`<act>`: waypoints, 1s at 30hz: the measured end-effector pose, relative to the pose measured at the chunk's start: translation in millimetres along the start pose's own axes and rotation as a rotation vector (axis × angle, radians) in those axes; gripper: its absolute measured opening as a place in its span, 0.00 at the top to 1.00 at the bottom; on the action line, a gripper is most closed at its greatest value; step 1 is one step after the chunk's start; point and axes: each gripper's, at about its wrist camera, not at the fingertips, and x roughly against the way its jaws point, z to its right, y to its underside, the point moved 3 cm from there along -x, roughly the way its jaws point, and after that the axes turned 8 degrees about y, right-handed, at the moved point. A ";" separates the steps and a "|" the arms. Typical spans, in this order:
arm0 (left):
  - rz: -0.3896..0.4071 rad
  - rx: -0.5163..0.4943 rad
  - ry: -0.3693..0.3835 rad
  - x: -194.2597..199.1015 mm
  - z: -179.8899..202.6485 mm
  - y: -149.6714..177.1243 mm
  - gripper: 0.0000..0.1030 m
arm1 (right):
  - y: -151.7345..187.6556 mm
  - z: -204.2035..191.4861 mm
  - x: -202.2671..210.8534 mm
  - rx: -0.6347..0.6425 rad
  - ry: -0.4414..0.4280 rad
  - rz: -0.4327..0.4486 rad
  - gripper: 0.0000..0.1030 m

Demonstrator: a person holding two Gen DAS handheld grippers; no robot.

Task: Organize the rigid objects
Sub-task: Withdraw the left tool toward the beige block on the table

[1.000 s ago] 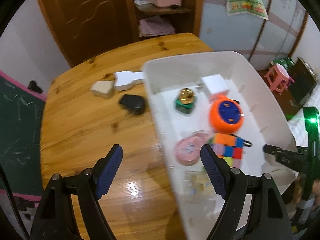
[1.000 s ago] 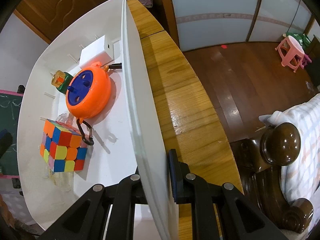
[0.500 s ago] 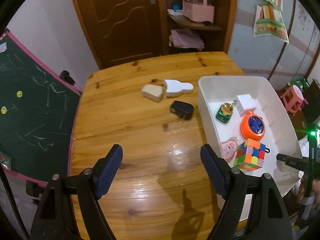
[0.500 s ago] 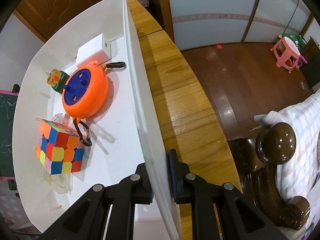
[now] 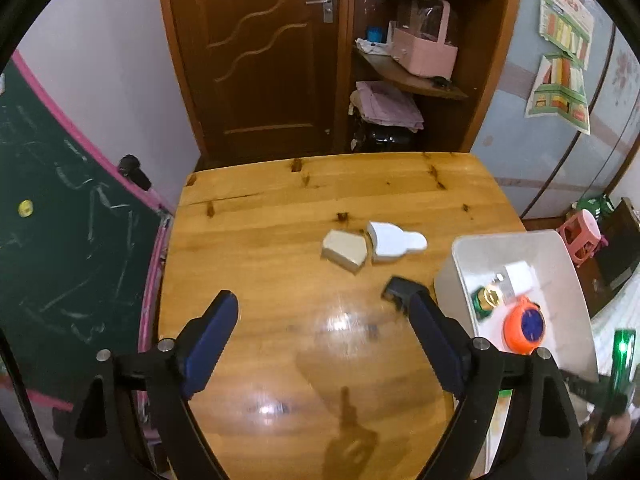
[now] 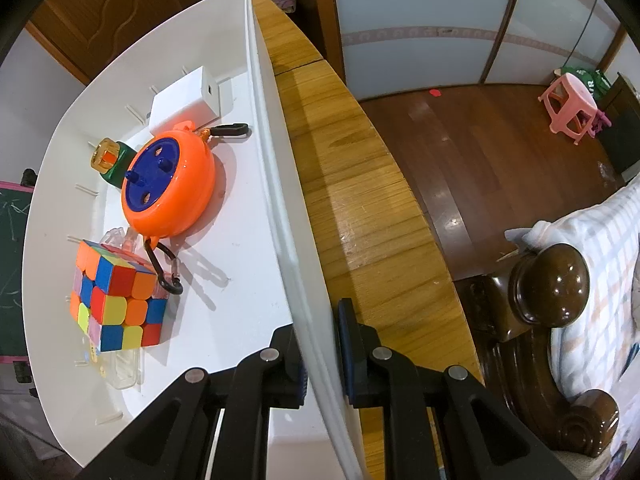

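Wooden table (image 5: 280, 280) carries a white bin (image 6: 264, 120) at its right edge, clamped at the wall by the right gripper (image 6: 322, 344). Left gripper (image 5: 324, 336), jaws just widened and empty, hovers over bare wood near the black adapter (image 5: 398, 290).

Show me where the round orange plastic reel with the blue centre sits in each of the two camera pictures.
Left wrist view: the round orange plastic reel lies at the right edge, inside the white plastic bin.
Right wrist view: it lies upper left of centre, on the bin's floor, behind the multicoloured puzzle cube.
Shared landmark: the small green bottle with a gold cap right beside the reel.
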 end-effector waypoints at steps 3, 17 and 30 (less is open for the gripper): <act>-0.022 -0.019 0.034 -28.3 -8.2 -16.7 0.13 | -0.2 -1.4 0.7 0.005 0.014 -0.001 0.85; -0.164 -0.224 0.136 -142.7 -2.1 -16.2 0.13 | 1.1 -6.8 3.4 0.021 0.065 -0.011 0.83; -0.213 -0.243 0.189 -193.5 -6.6 -9.6 0.13 | 1.5 -5.8 1.6 0.015 0.084 -0.029 0.83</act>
